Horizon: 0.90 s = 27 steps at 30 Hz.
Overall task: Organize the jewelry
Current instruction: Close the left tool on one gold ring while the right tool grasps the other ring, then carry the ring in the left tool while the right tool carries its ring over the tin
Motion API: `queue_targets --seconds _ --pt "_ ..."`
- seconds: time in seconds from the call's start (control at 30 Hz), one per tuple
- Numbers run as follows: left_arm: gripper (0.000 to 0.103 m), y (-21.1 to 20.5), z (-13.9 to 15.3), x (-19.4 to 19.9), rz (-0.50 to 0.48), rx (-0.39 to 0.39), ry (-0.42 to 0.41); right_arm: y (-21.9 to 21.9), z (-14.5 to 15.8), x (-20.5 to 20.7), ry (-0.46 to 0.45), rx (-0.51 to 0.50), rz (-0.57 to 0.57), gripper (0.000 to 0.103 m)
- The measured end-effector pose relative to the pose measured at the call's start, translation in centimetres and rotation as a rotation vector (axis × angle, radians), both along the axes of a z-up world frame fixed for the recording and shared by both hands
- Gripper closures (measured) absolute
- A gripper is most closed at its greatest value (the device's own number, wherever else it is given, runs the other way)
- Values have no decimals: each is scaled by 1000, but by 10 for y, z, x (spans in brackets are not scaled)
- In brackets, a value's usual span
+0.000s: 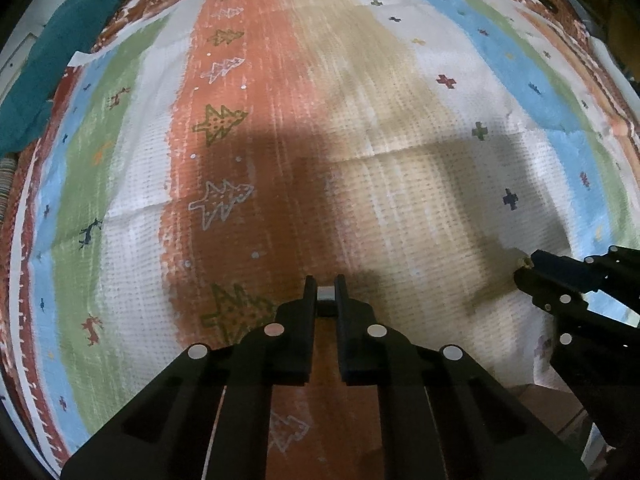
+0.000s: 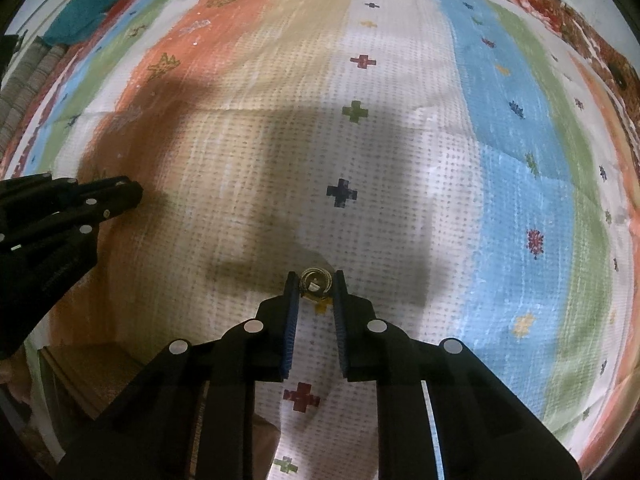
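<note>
A small gold ring (image 2: 316,284) is pinched between the tips of the right tongs (image 2: 316,286), above the striped cloth (image 2: 400,140). The left tongs (image 1: 323,294), nearly pressed together on a small grey piece, are held well apart to the left, so the ring is carried by the right hand

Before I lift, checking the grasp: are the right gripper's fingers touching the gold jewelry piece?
Touching. The right wrist view shows the gold jewelry piece wedged between both fingertips of the right gripper, no gap visible either side.
</note>
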<state>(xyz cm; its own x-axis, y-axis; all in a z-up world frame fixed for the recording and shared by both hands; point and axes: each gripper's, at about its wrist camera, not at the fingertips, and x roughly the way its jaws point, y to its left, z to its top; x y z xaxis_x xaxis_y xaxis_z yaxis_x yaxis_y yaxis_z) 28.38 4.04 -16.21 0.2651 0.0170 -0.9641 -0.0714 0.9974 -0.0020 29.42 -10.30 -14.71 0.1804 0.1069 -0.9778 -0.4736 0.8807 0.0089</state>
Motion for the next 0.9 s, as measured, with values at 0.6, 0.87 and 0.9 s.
queue_targets --seconds 0.6,0.87,0.9 --pt "95 8 29 -17 21 -28 -54 -10 36 -14 -48 78 -21 86" --pt "95 -8 59 -39 -3 -29 -120 -11 56 -34 -83 118 -33 86" --pt "95 -9 62 -41 -3 -32 -127 -11 58 -36 -92 118 -33 86"
